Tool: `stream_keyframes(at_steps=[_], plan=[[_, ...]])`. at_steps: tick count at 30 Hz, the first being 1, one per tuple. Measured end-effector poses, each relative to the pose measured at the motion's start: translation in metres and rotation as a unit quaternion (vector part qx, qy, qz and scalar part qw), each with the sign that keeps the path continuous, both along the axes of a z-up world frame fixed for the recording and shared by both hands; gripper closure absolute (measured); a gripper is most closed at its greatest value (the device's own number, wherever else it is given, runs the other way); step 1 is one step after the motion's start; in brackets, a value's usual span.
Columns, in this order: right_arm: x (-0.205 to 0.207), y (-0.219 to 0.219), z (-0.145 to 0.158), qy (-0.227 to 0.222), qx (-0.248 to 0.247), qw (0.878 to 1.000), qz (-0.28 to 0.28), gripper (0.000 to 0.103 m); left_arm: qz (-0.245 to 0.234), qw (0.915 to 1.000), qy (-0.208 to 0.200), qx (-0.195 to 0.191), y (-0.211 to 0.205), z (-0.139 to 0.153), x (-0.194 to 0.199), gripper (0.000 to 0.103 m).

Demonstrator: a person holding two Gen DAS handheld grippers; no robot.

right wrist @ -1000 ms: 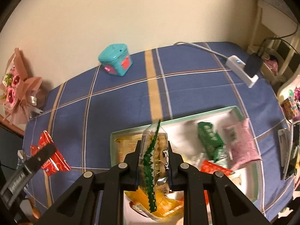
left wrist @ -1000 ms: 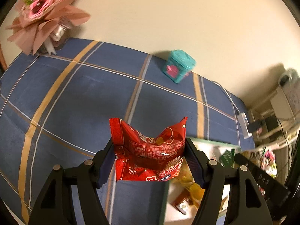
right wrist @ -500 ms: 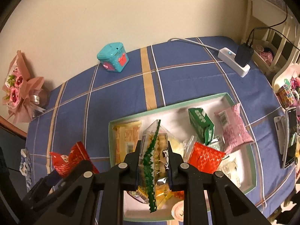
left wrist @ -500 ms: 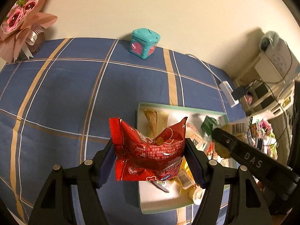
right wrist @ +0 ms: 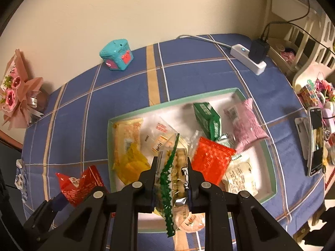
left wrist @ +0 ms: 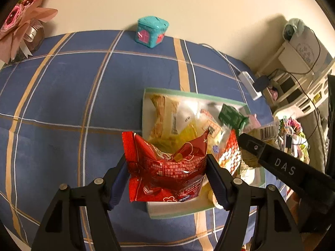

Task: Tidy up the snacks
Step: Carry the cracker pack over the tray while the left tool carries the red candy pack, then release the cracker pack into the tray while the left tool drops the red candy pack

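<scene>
Snacks fill our tray (right wrist: 270, 146); left tongs (left wrist: 166, 168) pinch the red packet (left wrist: 165, 167) at its nine-o'clock edge, right tongs (right wrist: 172, 174) pinch a green-edged bag (right wrist: 173, 167) above, for dropping in.

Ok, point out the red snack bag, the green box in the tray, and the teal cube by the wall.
red snack bag (left wrist: 167, 167), left wrist view, crumpled front panel between the fingers.
green box (right wrist: 207, 118), right wrist view, its top face.
teal cube (right wrist: 117, 55), right wrist view, its upper face.
</scene>
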State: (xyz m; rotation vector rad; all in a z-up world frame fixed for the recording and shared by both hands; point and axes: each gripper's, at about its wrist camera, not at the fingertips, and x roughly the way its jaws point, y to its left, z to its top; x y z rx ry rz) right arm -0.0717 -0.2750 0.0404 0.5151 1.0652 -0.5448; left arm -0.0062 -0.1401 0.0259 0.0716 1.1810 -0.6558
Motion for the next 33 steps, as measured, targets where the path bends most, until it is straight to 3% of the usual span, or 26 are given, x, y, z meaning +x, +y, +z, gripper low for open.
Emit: stream_keyframes(at_steps=[12,18,33], plan=[[-0.004,-0.009,-0.045,0.052,0.035,0.998,-0.008,0.081,-0.026,0.9984,0.036,0.035,-0.022,-0.036,-0.008,0.031],[-0.001,-0.013,-0.058,0.061,0.037,0.997,-0.010,0.081,-0.028,0.9979,0.055,0.023,-0.026,-0.043,-0.006,0.031],[0.003,-0.015,-0.061,0.066,0.036,0.997,-0.023,0.080,-0.031,0.9963,0.075,0.030,-0.027,-0.057,-0.004,0.028]])
